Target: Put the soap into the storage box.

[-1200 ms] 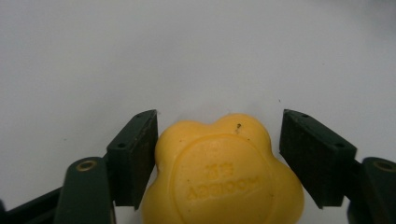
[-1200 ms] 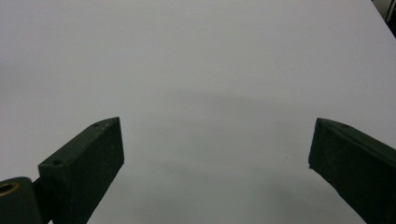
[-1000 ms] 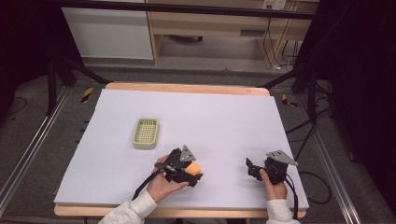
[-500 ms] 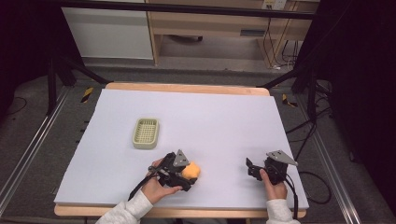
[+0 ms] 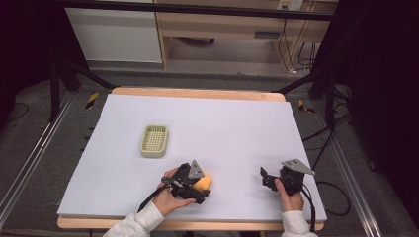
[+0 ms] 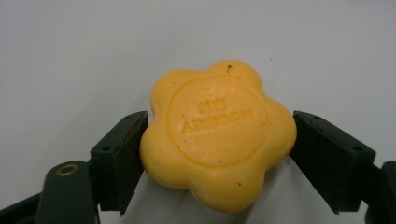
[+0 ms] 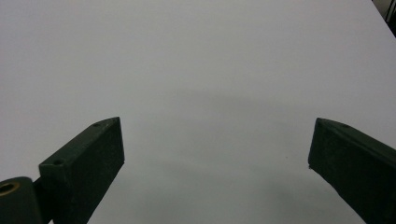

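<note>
A yellow flower-shaped soap bar (image 6: 217, 133) with raised lettering sits between the jaws of my left gripper (image 6: 218, 116), and both jaws press on its sides. In the high view the soap (image 5: 204, 180) and the left gripper (image 5: 200, 185) are near the table's front edge, left of centre. A shadow lies under the soap, as if it is just off the surface. My right gripper (image 5: 267, 178) rests at the front right. Its jaws stand wide open (image 7: 215, 123) over bare white table, with nothing between them.
A small pale green slotted basket (image 5: 154, 140) stands on the white table (image 5: 227, 118), behind and to the left of the left gripper. Black frame posts flank the table. A cable trails off the front right edge.
The left hand and gripper have shifted slightly left with the soap between the jaws. The right gripper has not moved.
</note>
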The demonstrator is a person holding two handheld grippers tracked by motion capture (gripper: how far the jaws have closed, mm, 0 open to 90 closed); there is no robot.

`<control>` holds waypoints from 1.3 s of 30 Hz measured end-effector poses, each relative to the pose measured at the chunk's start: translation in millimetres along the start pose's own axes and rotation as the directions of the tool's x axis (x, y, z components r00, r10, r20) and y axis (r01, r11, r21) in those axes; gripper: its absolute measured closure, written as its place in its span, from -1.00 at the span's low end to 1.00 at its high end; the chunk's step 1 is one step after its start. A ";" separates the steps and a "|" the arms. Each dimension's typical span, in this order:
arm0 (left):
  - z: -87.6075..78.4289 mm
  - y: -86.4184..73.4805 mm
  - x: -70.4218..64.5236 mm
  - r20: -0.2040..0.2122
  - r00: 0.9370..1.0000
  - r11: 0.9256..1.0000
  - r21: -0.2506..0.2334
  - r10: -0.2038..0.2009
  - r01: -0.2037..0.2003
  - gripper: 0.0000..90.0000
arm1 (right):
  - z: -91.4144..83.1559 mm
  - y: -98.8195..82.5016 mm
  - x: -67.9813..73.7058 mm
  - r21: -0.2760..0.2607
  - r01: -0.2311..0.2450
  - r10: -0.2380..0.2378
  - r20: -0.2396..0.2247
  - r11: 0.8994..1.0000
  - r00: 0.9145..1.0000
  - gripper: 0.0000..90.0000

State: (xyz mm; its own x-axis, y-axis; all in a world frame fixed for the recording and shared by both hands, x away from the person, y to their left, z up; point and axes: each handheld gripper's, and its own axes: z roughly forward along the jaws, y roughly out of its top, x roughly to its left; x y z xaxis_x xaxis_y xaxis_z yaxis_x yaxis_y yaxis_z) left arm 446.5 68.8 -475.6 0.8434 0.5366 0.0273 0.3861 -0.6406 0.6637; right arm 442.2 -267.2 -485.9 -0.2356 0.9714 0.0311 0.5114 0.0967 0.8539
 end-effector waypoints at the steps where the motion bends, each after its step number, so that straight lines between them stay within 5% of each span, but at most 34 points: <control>1: 0.9 -0.1 0.1 -0.008 1.000 1.000 -0.002 0.000 0.000 -0.52 | 0.1 -0.1 -0.2 -0.001 0.002 -0.002 0.002 1.000 1.000 -0.91; 27: -0.9 0.6 -0.5 -0.037 0.999 1.000 -0.015 -0.023 0.023 -0.43 | 0.2 0.0 -0.7 0.000 -0.001 0.001 0.000 1.000 1.000 -0.91; 39: 0.3 -1.1 1.9 -0.022 0.999 0.999 -0.028 0.031 -0.031 -0.45 | 0.2 0.0 -0.8 0.001 -0.002 0.002 -0.002 1.000 1.000 -0.91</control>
State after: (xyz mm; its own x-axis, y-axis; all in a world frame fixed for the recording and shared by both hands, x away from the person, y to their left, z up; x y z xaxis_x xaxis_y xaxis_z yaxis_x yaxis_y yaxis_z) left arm 447.8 70.3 -476.4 0.8464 0.5287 0.0639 0.3489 -0.6412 0.6835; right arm 442.6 -267.9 -486.0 -0.2361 0.9712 0.0333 0.5122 0.0952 0.8536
